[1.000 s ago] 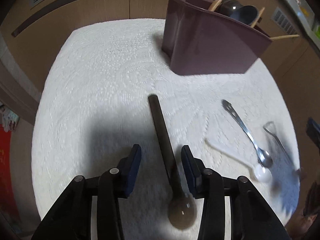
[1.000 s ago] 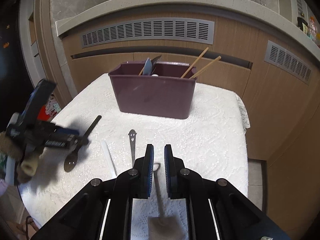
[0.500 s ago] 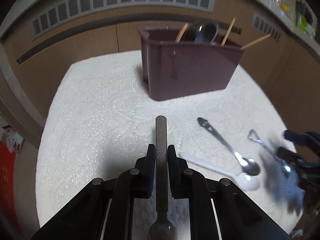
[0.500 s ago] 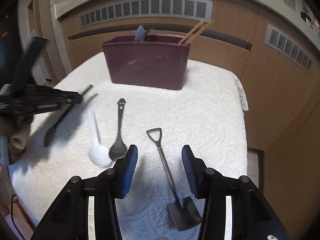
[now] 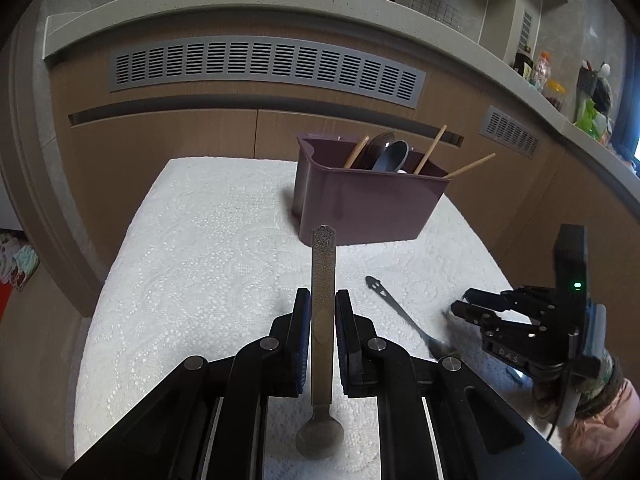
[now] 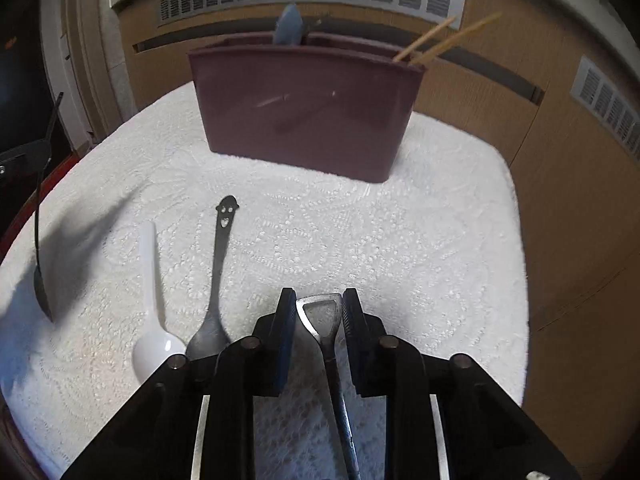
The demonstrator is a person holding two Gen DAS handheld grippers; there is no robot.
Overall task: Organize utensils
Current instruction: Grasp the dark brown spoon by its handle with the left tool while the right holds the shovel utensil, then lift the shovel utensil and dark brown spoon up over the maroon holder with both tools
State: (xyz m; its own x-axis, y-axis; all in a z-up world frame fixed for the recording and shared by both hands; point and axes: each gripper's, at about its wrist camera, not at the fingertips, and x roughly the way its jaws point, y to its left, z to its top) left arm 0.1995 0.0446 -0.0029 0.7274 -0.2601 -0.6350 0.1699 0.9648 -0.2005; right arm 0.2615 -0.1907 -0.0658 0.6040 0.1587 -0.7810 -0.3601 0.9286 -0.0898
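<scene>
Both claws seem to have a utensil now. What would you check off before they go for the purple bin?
1. Left gripper clamped on the flat-handled spoon: ok.
2. That spoon off the cloth: ok; it hangs from the pads.
3. Right gripper on the shovel spoon: cannot tell; its jaws have just been closing around the handle loop, but firm contact isn't clear.
4. Bin upright, top open: ok.
5. Room inside the bin: cannot tell.
6. White spoon and smiley spoon out of the way: ok.

Dim, soft shadows; fisheye-warped edges — holder motion-blurred in right view.
</scene>
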